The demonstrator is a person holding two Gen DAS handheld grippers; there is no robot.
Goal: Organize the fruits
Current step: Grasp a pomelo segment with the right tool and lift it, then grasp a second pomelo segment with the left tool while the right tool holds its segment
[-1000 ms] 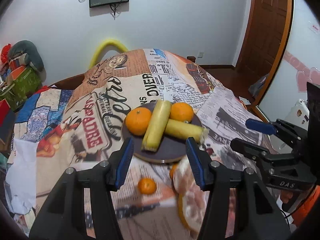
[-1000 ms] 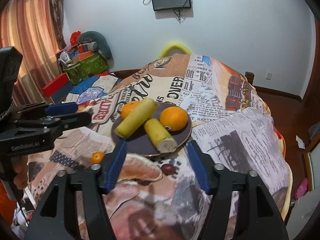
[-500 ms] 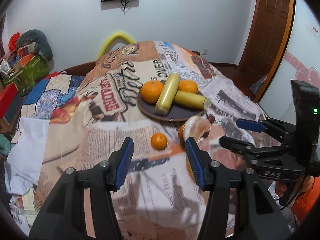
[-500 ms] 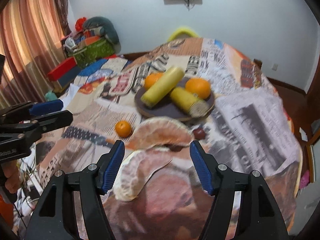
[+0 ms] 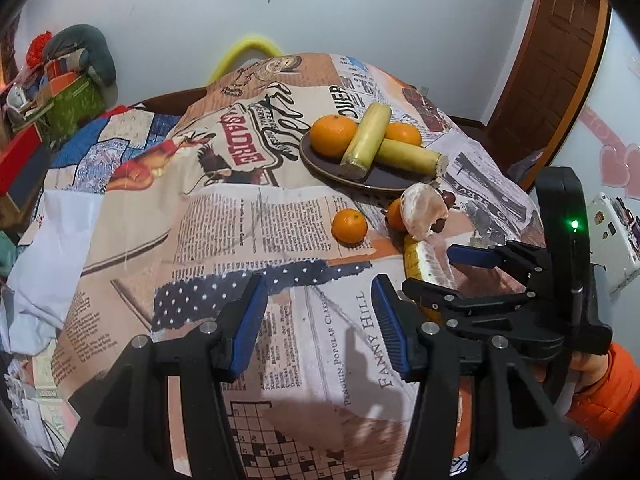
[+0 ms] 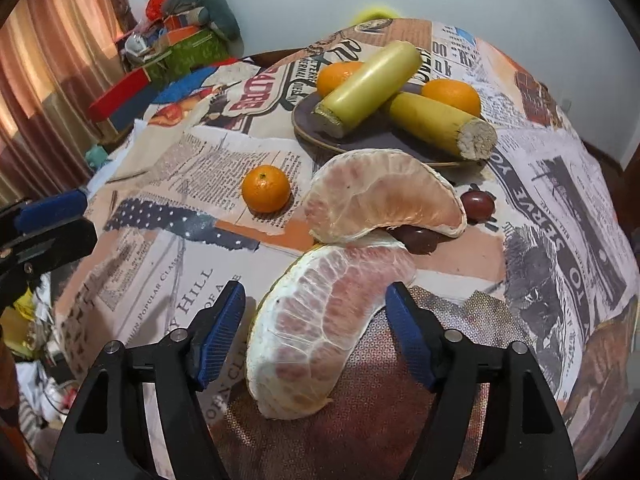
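Note:
A dark plate [image 5: 384, 180] [image 6: 360, 136] holds two oranges [image 5: 334, 136] [image 6: 452, 94] and two yellow corn-like cobs [image 5: 366, 140] [image 6: 368, 88]. In front of it lie a small tangerine [image 5: 349, 226] [image 6: 266, 194], two peeled pomelo wedges [image 6: 384, 200] [image 6: 324, 332] and dark grapes [image 6: 476, 204]. My right gripper [image 6: 316, 336] is open with its jaws on either side of the nearer wedge [image 5: 428, 260]. My left gripper [image 5: 318, 324] is open and empty above the cloth, left of the right gripper [image 5: 460, 276].
The table wears a newspaper-print cloth [image 5: 240, 240]. Boxes and a stuffed toy [image 5: 60, 80] sit at the back left. A wooden door [image 5: 548, 80] stands at the right. A white device [image 5: 612, 236] lies at the right edge.
Both grippers have pulled back from the plate toward the near edge. The right gripper now straddles the near pomelo wedge.

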